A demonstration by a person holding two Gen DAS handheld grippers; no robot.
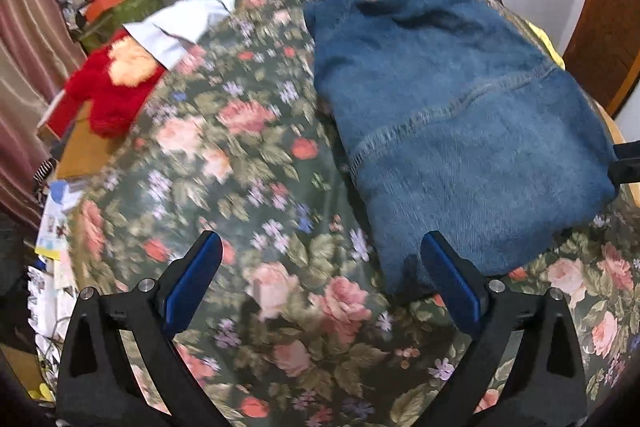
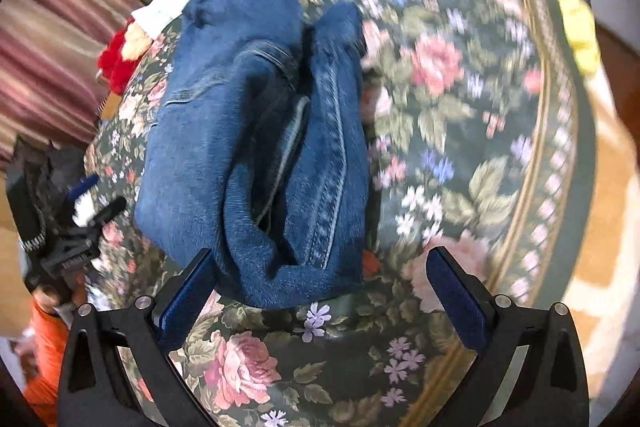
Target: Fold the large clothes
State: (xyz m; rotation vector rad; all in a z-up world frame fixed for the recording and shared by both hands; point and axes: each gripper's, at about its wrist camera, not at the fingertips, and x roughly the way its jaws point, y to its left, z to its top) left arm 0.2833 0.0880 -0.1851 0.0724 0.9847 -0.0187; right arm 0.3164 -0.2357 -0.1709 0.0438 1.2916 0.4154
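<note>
Jeans (image 2: pixel 256 131): folded on floral cover (image 2: pixel 460 131) — no readable label.
My left gripper (image 1: pixel 320 283): spread, empty.
My right gripper (image 2: pixel 320 291): spread — unpinched.

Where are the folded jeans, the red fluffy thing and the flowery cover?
folded jeans (image 1: pixel 460 131), left wrist view, on the stitched seam across the top layer.
red fluffy thing (image 1: pixel 108 95), left wrist view, on its red body.
flowery cover (image 2: pixel 460 131), right wrist view, on bare fabric beside the jeans.
</note>
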